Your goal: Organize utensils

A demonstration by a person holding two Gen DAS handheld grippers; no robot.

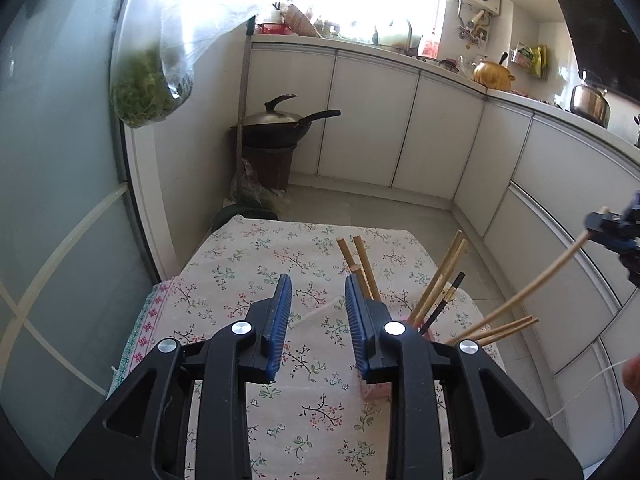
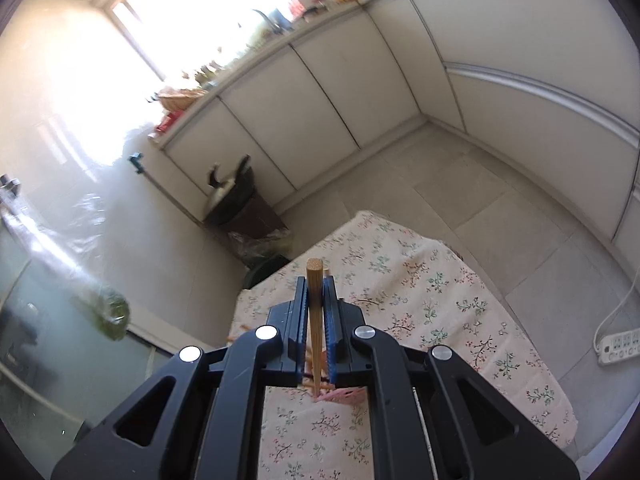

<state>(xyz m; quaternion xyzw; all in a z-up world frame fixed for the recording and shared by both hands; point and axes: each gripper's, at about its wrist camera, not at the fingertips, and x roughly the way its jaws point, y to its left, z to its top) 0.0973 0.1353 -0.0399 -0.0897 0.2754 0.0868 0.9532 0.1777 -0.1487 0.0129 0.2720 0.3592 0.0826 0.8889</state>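
From the left wrist view, our left gripper (image 1: 318, 312) has its fingers spread with nothing between them, only the flowered cloth of the table (image 1: 224, 280) below. Just beside its right finger stands the pink holder (image 1: 376, 390), mostly hidden, with wooden chopsticks (image 1: 436, 280) and one dark chopstick (image 1: 446, 300) fanning out of it. At the right edge our right gripper (image 1: 600, 228) carries a single wooden chopstick (image 1: 532, 280) by its upper end, its lower tip near the holder. To do this step well, we judge we should keep that stick steep, aim its tip into the holder mouth, and keep the left fingers clear.

From the right wrist view, the right gripper (image 2: 316, 304) has its fingers pinching the single wooden chopstick (image 2: 315, 320), which points down toward the pink holder (image 2: 344, 394).

We can read no brand, label or writing in either view.
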